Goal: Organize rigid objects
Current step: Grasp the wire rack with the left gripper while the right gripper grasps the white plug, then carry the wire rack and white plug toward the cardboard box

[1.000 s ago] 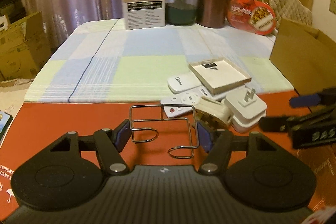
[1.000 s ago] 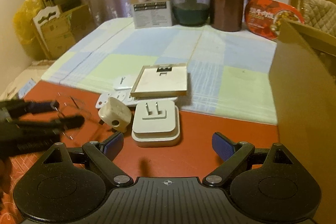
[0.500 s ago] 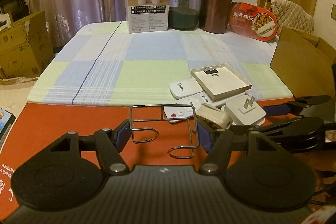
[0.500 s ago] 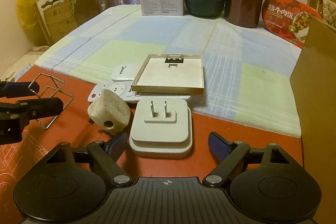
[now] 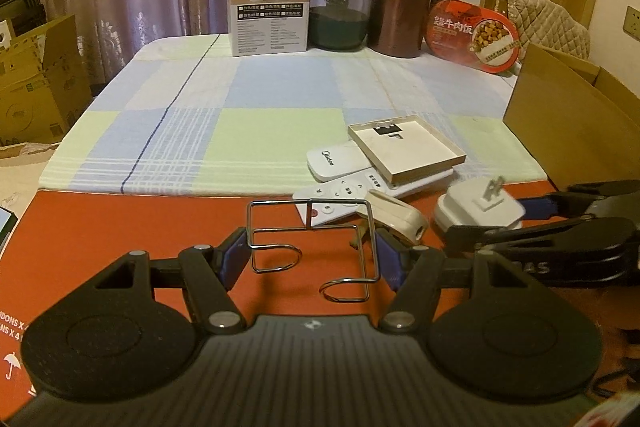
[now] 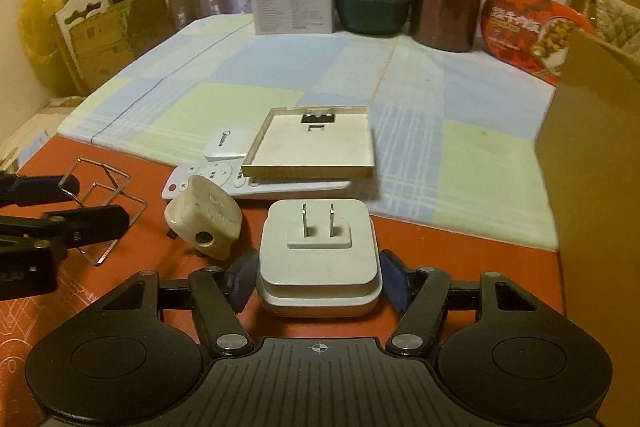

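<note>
My left gripper point(image 5: 310, 259) is shut on a chrome wire rack point(image 5: 280, 203), whose side wires rest against both blue pads just above the red board point(image 5: 120, 227). My right gripper point(image 6: 318, 277) has its jaws closing on a white two-pin charger point(image 6: 318, 255). The blue pads touch the charger's two sides, and its pins point up. A beige three-pin plug point(image 6: 204, 219) lies just left of the charger. In the right wrist view the left gripper point(image 6: 68, 203) and the wire rack point(image 6: 102, 195) are at the left edge.
Two white remotes point(image 6: 216, 173) lie beyond the plug, partly under a flat square tray point(image 6: 316, 143). A cardboard box wall point(image 6: 592, 147) stands close on the right. At the table's far edge are a product box point(image 5: 270, 11), a glass jar point(image 5: 340, 11), a brown canister point(image 5: 402, 11) and a red food pack point(image 5: 472, 35).
The right gripper moved forward and down over the charger and its jaws narrowed until the pads met its sides. The left gripper stayed still with the wire rack.
</note>
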### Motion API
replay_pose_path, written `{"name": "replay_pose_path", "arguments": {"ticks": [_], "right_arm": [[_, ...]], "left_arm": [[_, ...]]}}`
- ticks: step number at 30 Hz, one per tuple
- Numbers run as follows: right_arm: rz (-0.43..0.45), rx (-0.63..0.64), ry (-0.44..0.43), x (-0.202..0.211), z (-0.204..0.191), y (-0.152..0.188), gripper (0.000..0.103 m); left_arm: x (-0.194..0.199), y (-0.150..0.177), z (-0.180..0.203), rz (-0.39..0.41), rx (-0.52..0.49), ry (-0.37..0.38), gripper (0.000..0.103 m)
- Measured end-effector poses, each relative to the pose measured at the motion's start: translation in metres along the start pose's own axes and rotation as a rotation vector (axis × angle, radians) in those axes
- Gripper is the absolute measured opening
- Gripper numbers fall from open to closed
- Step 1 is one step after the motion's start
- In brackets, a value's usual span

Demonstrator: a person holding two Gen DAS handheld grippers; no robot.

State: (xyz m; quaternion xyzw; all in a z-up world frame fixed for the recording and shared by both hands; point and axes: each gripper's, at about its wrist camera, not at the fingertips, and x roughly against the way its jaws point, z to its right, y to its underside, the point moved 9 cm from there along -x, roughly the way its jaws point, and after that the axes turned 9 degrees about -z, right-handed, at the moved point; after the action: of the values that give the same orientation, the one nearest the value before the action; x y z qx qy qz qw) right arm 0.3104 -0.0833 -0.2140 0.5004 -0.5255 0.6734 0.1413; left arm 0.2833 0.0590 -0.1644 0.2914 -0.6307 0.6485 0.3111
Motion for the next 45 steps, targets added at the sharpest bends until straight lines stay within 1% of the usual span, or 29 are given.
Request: {"name": "replay_pose_path", "arguments": {"ticks": [4, 7, 11, 15, 19, 25, 32, 38, 40, 45], "right_arm": [[0.029, -0.018, 0.017, 0.023, 0.001, 0.003, 0.061], [0.056, -0.039, 0.015, 0.043, -0.001, 0.004, 0.061], [0.101, -0.043, 0.017, 0.08, -0.005, 0.006, 0.061], [0.143, -0.065, 0.024, 0.125, 0.0, 0.006, 0.061], [0.195, -0.085, 0.047, 0.172, 0.014, 0.003, 0.061], [0.232, -0.16, 0.104, 0.234, 0.061, 0.009, 0.061], [0.209, -0.284, 0.137, 0.273, 0.122, 0.037, 0.061], [0.206, -0.334, 0.171, 0.293, 0.163, 0.057, 0.061], [0.194, -0.351, 0.165, 0.293, 0.175, 0.06, 0.061], [0.183, -0.381, 0.176, 0.292, 0.202, 0.063, 0.061]], "left_arm": [[0.005, 0.004, 0.001, -0.008, -0.005, 0.011, 0.062], [0.016, 0.005, 0.004, 0.002, -0.021, 0.002, 0.062], [0.038, -0.002, 0.012, 0.021, -0.036, 0.0, 0.062], [0.07, -0.015, 0.032, 0.055, -0.064, 0.016, 0.062], [0.102, -0.03, 0.064, 0.094, -0.098, 0.046, 0.062], [0.135, -0.04, 0.121, 0.12, -0.131, 0.124, 0.062], [0.155, -0.047, 0.189, 0.133, -0.19, 0.207, 0.062], [0.155, -0.048, 0.236, 0.117, -0.24, 0.27, 0.062], [0.153, -0.049, 0.254, 0.109, -0.253, 0.298, 0.062], [0.141, -0.051, 0.291, 0.101, -0.315, 0.322, 0.062]]}}
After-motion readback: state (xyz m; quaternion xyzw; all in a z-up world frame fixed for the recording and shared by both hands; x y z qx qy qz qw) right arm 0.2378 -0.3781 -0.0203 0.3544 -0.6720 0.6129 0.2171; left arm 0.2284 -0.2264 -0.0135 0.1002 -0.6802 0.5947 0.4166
